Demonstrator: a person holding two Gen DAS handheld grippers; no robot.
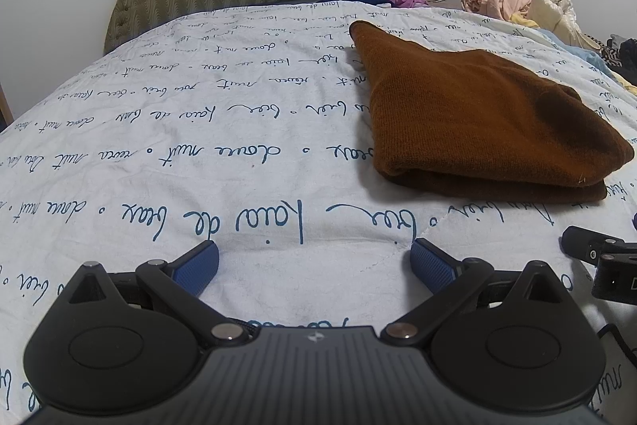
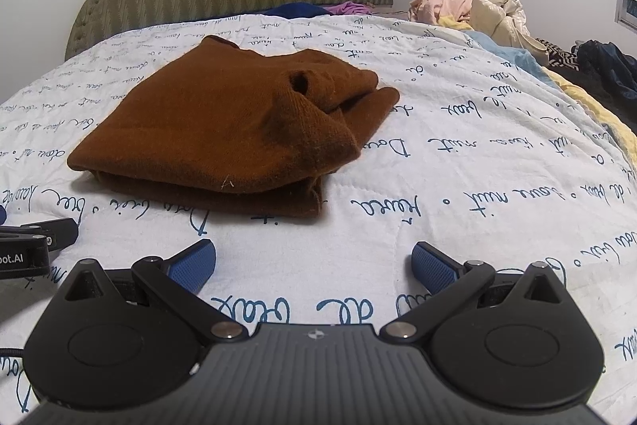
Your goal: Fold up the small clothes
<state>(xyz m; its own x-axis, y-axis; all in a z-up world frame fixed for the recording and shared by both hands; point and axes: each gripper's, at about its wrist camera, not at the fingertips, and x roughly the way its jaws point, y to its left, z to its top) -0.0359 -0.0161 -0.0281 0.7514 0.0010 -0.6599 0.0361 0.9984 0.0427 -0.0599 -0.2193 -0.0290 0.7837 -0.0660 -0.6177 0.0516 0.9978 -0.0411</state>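
Both grippers, left gripper (image 1: 314, 267) and right gripper (image 2: 313, 267), are spread wide with nothing in them, hovering over the near edge of the bed (image 1: 159, 130). Your brown sweater (image 2: 223, 130) sits mid-bed already folded into a stack, so that one looks done. Can't tell what's in the clothes pile (image 2: 469, 6) at the far right corner, so more may be left.

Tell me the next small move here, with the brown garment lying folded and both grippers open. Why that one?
Probably reach the right gripper forward to the loose sleeve end and tuck it in. The brown knitted garment lies folded on the quilt, but that end bunches out at its far right. Both the right and the left gripper are open and empty, short of the cloth.
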